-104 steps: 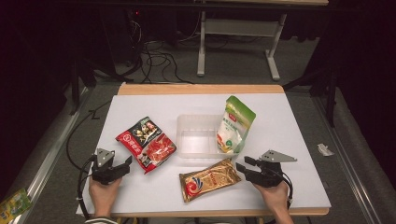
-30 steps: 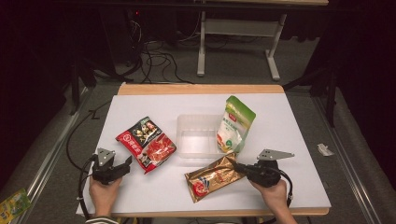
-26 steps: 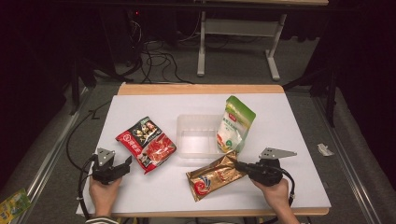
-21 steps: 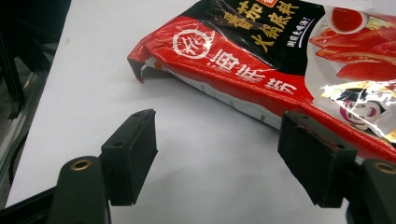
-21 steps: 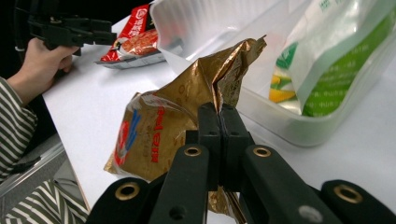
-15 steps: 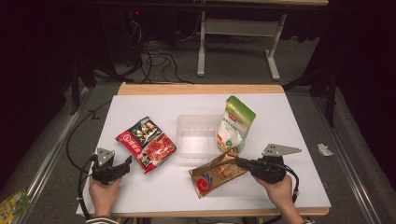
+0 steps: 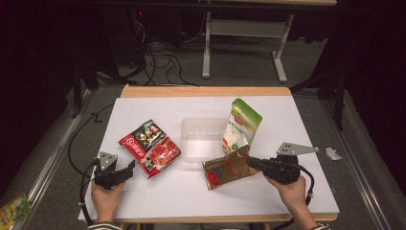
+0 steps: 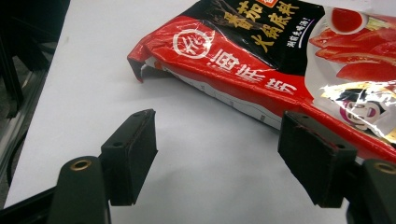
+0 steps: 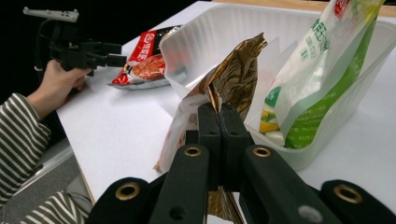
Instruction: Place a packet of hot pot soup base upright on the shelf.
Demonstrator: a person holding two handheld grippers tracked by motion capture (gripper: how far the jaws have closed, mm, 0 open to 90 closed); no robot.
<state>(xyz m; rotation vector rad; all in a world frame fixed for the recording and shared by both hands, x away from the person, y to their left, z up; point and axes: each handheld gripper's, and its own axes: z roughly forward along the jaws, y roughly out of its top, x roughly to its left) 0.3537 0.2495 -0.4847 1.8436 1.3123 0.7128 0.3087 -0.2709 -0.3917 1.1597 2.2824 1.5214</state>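
A gold foil pouch [image 7: 229,168] hangs tilted just above the white table, its right edge pinched by my right gripper [image 7: 252,163], which is shut on it. In the right gripper view the pouch [image 9: 236,74] rises from the closed jaws in front of the clear plastic tray [image 9: 196,37]. A green and white pouch [image 7: 242,125] leans on the tray's right rim [image 7: 221,120]. My left gripper [image 7: 128,167] rests open at the front left, its jaws apart and nothing between them, just short of the red and black sauce pouch [image 7: 149,146]; that pouch [image 8: 280,60] lies flat ahead.
The white table [image 7: 158,201] has a wooden far edge [image 7: 206,91]. Cables and a metal stand lie on the dark floor behind. A small green packet [image 7: 14,211] lies on the floor at the left.
My right gripper has risen with the gold pouch, lifting its right end off the table and tilting it. The left gripper has stayed put.
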